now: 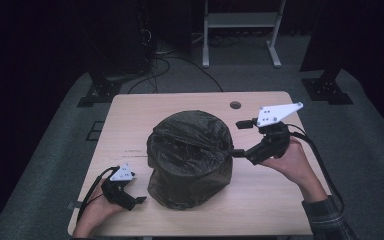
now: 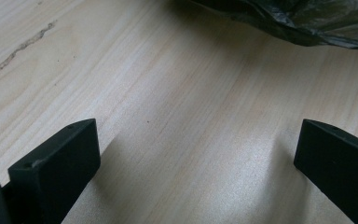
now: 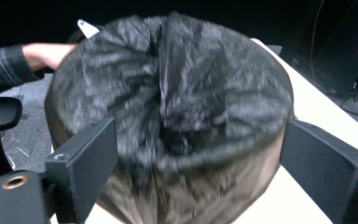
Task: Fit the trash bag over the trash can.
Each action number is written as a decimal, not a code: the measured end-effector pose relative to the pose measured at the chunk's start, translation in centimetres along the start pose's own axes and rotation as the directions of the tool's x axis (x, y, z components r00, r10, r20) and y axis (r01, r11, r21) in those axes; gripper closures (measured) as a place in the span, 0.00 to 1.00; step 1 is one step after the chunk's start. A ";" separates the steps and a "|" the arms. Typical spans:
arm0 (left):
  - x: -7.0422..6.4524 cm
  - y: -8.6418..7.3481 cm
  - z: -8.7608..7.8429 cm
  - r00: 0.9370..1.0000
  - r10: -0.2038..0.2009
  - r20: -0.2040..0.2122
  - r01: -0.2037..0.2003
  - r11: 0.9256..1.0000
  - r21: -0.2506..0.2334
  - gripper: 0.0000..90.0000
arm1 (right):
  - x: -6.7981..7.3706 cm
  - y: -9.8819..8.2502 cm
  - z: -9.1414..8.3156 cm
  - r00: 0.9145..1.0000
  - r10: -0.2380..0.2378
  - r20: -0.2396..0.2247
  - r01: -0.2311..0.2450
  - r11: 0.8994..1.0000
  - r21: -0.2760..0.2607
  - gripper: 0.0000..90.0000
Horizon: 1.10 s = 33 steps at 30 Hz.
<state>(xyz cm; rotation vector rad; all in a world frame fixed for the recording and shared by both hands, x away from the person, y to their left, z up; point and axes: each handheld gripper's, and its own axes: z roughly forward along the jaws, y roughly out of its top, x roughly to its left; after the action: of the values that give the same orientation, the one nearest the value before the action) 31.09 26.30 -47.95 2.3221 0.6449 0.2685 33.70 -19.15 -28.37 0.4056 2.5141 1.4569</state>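
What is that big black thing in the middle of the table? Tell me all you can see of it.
It looks like a round bin wrapped in a thin, crinkly, glossy black plastic bag. It stands upright mid-table, the plastic loosely sagging into its open top and bunching in folds at its base. The right gripper reaches its upper rim on the right side with jaws spread; whether they touch is unclear. The left gripper sits apart, low on its left.

A light wooden table [image 1: 130, 120] with a small round hole [image 1: 235, 105] near its far edge is standing on grey carpet [image 1: 55, 145], while a white metal frame [image 1: 240, 22] and loose black cables [image 1: 165, 70] are lying in the dark background beyond it.
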 end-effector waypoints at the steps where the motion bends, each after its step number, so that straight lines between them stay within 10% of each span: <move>1: 0.0 -0.1 0.0 1.000 0.001 0.001 -0.001 1.000 -0.012 0.00 | 0.0 0.5 0.2 1.000 -0.007 -0.006 0.007 1.000 0.000 0.11; 12: 0.0 -0.4 0.2 1.000 -0.003 -0.001 0.003 0.999 -0.046 0.00 | -0.3 3.0 5.0 0.998 -0.032 -0.058 0.039 0.992 0.122 0.11; 23: 0.0 -0.4 0.2 1.000 -0.003 -0.001 0.003 0.999 -0.046 0.00 | -0.6 2.6 8.7 0.997 -0.036 -0.073 0.055 0.960 0.275 0.14; 33: 0.0 -0.4 0.2 1.000 -0.002 0.001 0.002 0.999 -0.047 0.00 | -0.5 3.4 9.7 0.996 -0.045 -0.075 0.074 0.893 0.444 0.13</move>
<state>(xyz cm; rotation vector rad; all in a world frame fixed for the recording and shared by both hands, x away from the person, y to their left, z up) 31.00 26.42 -48.32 2.2769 0.6341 0.2791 37.67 -9.80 -30.13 0.3519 2.8782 0.8662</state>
